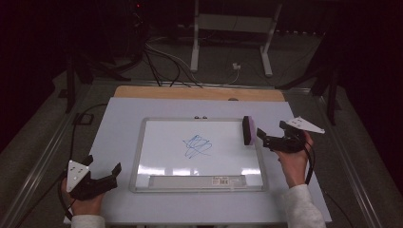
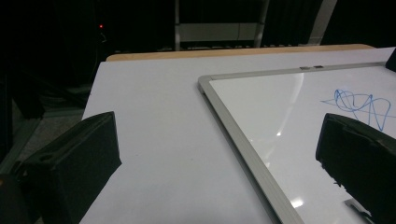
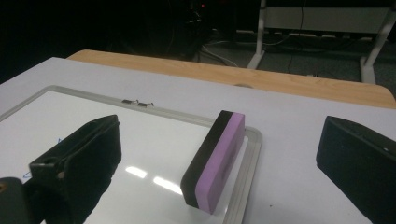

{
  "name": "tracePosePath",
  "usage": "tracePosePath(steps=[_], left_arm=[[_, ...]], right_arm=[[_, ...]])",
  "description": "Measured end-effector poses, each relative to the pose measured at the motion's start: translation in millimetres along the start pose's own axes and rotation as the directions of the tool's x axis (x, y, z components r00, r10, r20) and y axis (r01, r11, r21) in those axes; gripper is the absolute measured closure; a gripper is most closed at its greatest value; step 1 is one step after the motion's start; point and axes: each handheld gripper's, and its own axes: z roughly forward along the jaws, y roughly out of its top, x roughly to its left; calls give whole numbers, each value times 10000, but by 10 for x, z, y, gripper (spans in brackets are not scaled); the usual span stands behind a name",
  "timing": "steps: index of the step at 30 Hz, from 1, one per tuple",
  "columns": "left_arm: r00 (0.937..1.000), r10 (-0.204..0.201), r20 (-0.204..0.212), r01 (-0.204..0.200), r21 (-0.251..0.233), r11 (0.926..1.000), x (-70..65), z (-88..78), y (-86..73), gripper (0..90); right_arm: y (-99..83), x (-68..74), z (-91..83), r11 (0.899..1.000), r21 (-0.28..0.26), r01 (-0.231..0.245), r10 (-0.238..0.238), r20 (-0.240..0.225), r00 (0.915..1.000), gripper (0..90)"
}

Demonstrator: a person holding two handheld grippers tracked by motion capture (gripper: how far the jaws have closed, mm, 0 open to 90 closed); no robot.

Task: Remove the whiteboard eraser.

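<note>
The table [image 1: 123,190] was the largest thing, its pale top covering most of a wooden board whose far edge [image 1: 199,93] showed as a tan strip. Beyond it, on the dim floor, stood a white metal frame [image 1: 231,28] with dark cables [image 1: 164,64] trailing across the ground in front of it.

A whiteboard [image 1: 142,156] with a silver rim lay flat in the middle of the table. A blue scribble [image 1: 197,146] sat near its centre, and a strip with a barcode label [image 1: 197,181] ran along its near edge. Two small clips [image 1: 200,117] sat on the far rim.

The eraser [image 1: 247,130] stood on its long edge at the board's right side, just inside the rim. It looked like a narrow block, black on one face and purple on the other, with the purple face turned toward the right gripper. Nothing lay between the eraser and that gripper.

The right gripper [image 1: 268,134] hung just right of the eraser, near it but not touching, with its jaws spread wide; in the right gripper view the eraser [image 3: 215,161] sat between and beyond the two jaws. The left gripper [image 1: 103,169] rested low at the table's near left corner, well apart from the eraser, beside the board's left rim [image 2: 243,144], jaws also wide and holding nothing.
</note>
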Motion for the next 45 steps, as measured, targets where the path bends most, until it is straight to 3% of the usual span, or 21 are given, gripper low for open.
tracePosePath(steps=[26, 37, 45], left_arm=[[10000, -14, -41, 14, -14, 10000, 6, -2, -5, 6], [10000, -21, -33, 21, -9, 10000, 3, -1, -9, 6], [10000, 6, -25, -6, 16, 10000, -2, 3, -8, 6]], right_arm=[[-32, -177, 445, 9960, 783, -429, 414, 210, 9989, 4], [-97, -255, 595, 9903, 1163, -766, 742, 249, 9969, 4], [-165, -302, 703, 9805, 1661, -1054, 1008, 365, 9942, 5]])
